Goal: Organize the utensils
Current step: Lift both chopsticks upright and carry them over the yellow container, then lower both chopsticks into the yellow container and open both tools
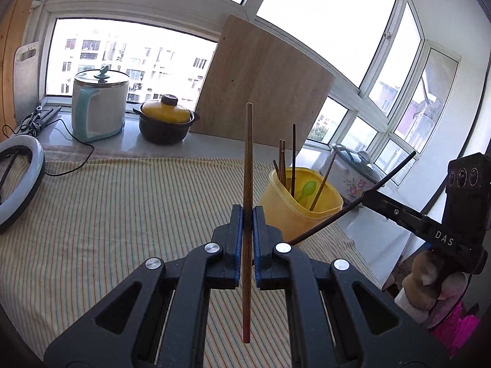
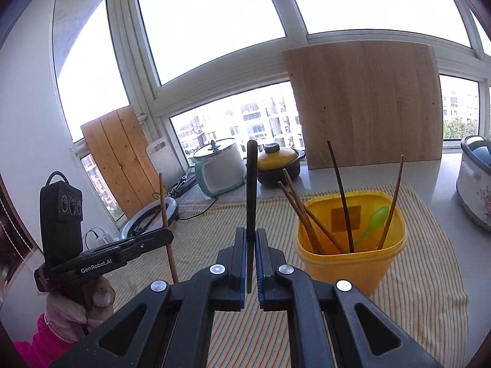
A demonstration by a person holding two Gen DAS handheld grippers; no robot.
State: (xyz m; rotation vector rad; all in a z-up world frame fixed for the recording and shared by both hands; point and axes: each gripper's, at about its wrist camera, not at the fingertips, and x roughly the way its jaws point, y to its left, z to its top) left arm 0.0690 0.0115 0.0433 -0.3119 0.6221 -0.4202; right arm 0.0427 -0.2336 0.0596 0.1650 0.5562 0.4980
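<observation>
My left gripper (image 1: 247,214) is shut on a brown wooden chopstick (image 1: 248,159) that stands upright between its blue pads, red tip at the bottom. My right gripper (image 2: 251,236) is shut on a dark chopstick (image 2: 251,184), also upright. Each gripper shows in the other view: the right one (image 1: 368,197) with its dark chopstick (image 1: 337,214) slanting, the left one (image 2: 167,234) with the brown chopstick (image 2: 167,224). A yellow plastic holder (image 2: 349,260) stands on the striped cloth with several chopsticks (image 2: 340,196) and a green spoon (image 2: 373,222) in it, ahead and right of both grippers.
A striped cloth (image 1: 122,208) covers the table. On the sill behind stand a white and teal cooker (image 1: 99,105), a yellow-lidded black pot (image 1: 165,119) and a leaning wooden board (image 1: 264,92). A ring light (image 1: 18,181) lies left; a flowered pot (image 2: 475,181) stands right.
</observation>
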